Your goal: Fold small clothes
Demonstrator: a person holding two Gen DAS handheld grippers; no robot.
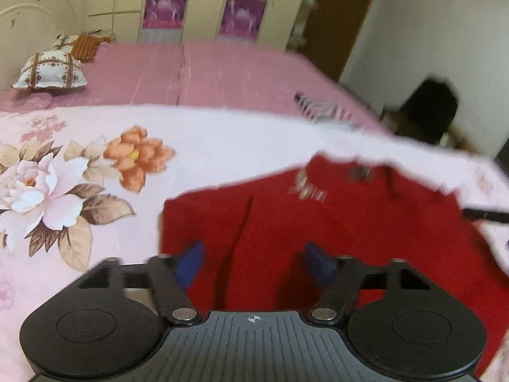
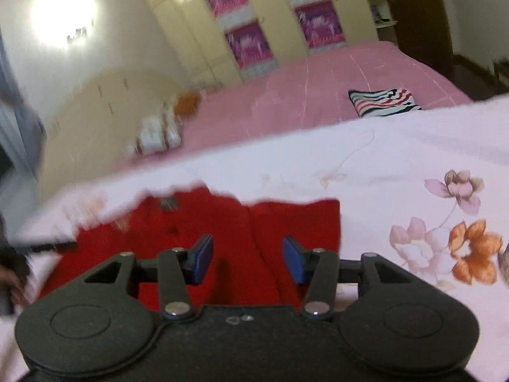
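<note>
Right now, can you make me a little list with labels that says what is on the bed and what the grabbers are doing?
surface: flowered sheet spread over a pink bed
clothing: red garment lying flat on the sheet
left hand-held gripper: open, over the garment, holding nothing
right hand-held gripper: open, over the garment's other side, holding nothing
farther back: striped cloth, pillow
picture quality: blurry, small details unclear
</note>
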